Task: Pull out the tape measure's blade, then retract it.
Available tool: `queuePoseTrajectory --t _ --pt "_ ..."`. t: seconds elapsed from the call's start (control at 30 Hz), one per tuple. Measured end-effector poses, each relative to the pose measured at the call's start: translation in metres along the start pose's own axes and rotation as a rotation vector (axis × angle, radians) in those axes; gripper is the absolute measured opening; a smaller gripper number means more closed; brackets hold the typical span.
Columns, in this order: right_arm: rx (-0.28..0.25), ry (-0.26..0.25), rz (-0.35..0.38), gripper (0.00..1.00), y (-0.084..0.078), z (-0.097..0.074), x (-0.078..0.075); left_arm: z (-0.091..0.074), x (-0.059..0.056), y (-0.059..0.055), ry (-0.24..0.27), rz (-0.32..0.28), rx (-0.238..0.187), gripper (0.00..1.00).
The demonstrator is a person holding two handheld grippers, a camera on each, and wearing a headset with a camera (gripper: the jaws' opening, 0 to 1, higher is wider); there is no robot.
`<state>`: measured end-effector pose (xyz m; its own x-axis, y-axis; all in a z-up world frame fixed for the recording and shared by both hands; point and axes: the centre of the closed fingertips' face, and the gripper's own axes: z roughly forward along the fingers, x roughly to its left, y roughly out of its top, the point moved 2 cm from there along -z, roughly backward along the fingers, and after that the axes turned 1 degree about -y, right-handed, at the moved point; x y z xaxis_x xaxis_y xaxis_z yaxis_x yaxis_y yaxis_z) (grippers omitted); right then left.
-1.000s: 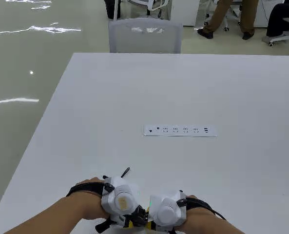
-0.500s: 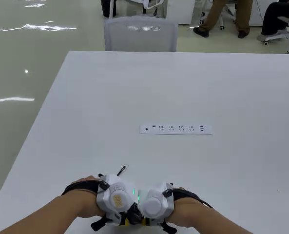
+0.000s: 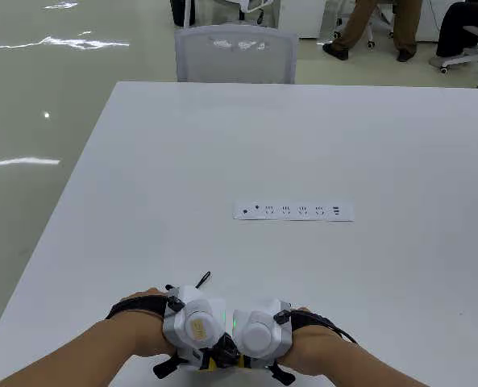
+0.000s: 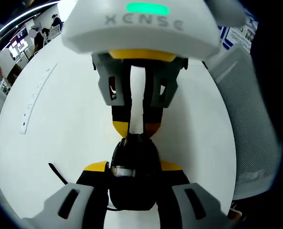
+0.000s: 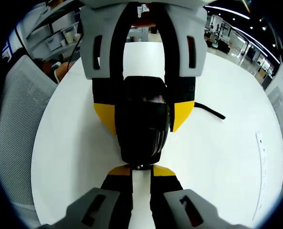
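The tape measure [image 3: 223, 351], black with yellow trim, sits low over the white table [image 3: 303, 145] at its near edge, between two grippers that face each other. My left gripper [image 4: 132, 167] is shut on its black body [image 4: 131, 183], with yellow pads on both sides. My right gripper [image 5: 141, 171] is drawn in narrow at the case's mouth, on the end of the blade. Almost no blade shows outside the body [image 5: 143, 126]. The tape's thin black wrist strap [image 3: 204, 280] trails on the table behind the left gripper [image 3: 210, 362].
A white power strip [image 3: 293, 212] lies flat mid-table, well beyond the grippers. A grey mesh chair [image 3: 234, 52] stands at the table's far edge, with seated people [image 3: 376, 24] behind it. Another mesh chair [image 4: 256, 119] stands at the near side.
The two grippers have closed in on each other, the right one toward the left, and the gap between them has shrunk. The head camera has also shifted a little.
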<state>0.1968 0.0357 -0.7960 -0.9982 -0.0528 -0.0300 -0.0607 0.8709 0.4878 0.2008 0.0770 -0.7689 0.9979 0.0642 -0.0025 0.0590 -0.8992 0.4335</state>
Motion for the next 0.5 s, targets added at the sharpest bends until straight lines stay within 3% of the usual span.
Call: queuePoseTrajectory --t 0.5 --pt "0.020 0.015 0.037 0.10 -0.0082 -0.0048 -0.0018 0.0012 0.0009 -0.0010 0.002 -0.003 -0.004 0.33"
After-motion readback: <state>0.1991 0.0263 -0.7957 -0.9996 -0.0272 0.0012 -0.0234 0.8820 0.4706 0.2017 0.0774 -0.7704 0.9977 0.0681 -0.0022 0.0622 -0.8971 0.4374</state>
